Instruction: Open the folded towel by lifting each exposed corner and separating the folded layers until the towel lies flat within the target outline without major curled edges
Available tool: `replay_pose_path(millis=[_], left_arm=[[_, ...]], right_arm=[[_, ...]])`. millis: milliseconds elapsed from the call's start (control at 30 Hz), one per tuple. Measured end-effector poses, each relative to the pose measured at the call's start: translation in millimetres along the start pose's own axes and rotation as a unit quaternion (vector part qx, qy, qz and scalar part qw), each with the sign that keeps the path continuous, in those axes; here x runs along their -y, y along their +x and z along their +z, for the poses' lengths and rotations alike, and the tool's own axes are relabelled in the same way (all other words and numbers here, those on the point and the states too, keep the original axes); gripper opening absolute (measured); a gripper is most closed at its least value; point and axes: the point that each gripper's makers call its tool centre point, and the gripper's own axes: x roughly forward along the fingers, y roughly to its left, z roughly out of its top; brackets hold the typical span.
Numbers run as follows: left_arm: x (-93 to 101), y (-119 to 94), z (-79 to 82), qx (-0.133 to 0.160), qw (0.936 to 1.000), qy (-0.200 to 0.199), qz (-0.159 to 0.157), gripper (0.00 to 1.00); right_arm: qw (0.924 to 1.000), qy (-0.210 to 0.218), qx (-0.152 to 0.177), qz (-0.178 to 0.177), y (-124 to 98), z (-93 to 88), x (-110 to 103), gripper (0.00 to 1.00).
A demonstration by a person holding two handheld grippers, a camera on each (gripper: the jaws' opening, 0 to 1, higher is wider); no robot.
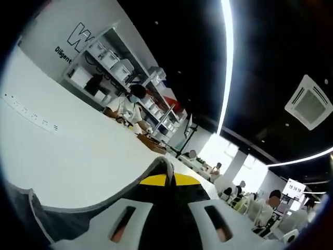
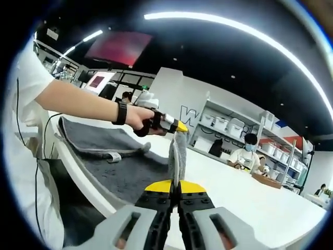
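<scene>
The grey towel (image 2: 112, 156) lies spread over the near end of the white table (image 2: 250, 192), and in the right gripper view we see one edge of it pulled up into a narrow standing fold, lifted off the tabletop. Our right gripper (image 2: 175, 188) has its yellow-tipped jaws pressed together on the lower part of that raised fold, the cloth pinched between them. At the top of the same fold our left gripper (image 2: 178, 127) comes in from the left, held in a hand (image 2: 139, 116) with a black wristband, its yellow tip meeting the upper end of the cloth. A white label tab (image 2: 114, 156) shows on the towel's thick hem, lying flat on the dark pile.

Over in the left gripper view, the left gripper's (image 1: 167, 179) jaws sit closed on a thin grey ridge of towel (image 1: 162, 165) rising between the yellow tips, with more grey cloth hanging down at the lower left. Beyond, the white table (image 1: 78, 151) stretches away. At its far side a seated person (image 1: 130, 107) in a white shirt works in front of shelves (image 1: 112, 62) stacked with white bins.
</scene>
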Motion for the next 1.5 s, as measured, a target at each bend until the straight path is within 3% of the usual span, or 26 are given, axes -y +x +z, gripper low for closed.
replay_pose_path(millis=[533, 1067, 1500], left_arm=[[-15.4, 14, -9.5, -0.013, 0.9998, -0.008, 0.016, 0.00], [-36.1, 17, -30.8, -0.042, 0.9980, -0.005, 0.046, 0.01], [-44.4, 24, -37.4, -0.054, 0.9966, -0.012, 0.061, 0.01]], right_arm=[[0.9995, 0.001, -0.008, 0.031, 0, -5.7, -15, 0.00], [0.9991, 0.001, -0.025, 0.035, 1, -17.1, -17, 0.00], [0.9987, 0.020, -0.030, 0.036, 2, -25.6, -16, 0.00]])
